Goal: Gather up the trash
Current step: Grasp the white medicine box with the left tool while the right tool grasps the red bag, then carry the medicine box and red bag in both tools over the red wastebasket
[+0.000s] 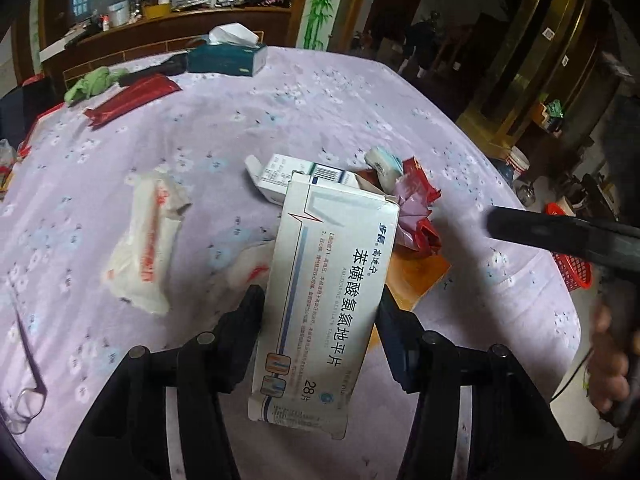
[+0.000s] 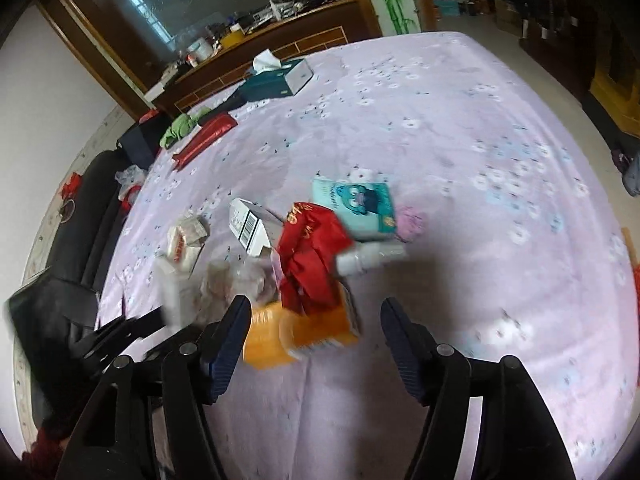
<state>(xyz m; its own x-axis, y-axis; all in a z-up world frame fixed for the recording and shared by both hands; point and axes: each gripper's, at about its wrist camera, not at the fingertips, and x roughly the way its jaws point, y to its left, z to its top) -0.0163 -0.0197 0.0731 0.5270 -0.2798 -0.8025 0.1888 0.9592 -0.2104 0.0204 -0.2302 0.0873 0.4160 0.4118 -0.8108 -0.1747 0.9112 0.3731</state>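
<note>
Trash is scattered over the lilac flowered table (image 2: 460, 128). In the left wrist view, a long white medicine carton (image 1: 328, 292) is clamped between the fingers of the left hand-held gripper (image 1: 320, 312), its long axis running from the lower centre of the frame up toward the middle, along the fingers. In the right wrist view, the right hand-held gripper (image 2: 316, 320) is seen spread wide and empty. An orange box (image 2: 296, 332) lies just ahead of it at lower centre, nearer its left finger; a crumpled red wrapper (image 2: 312, 252) is draped over the box's far end. The box's long axis appears to run across the frame, though blur limits certainty. The right hand-held gripper is judged the nearer to this pile, and a short forward reach with a slight leftward shift is likely needed. The collection bin cannot be confirmed.
</note>
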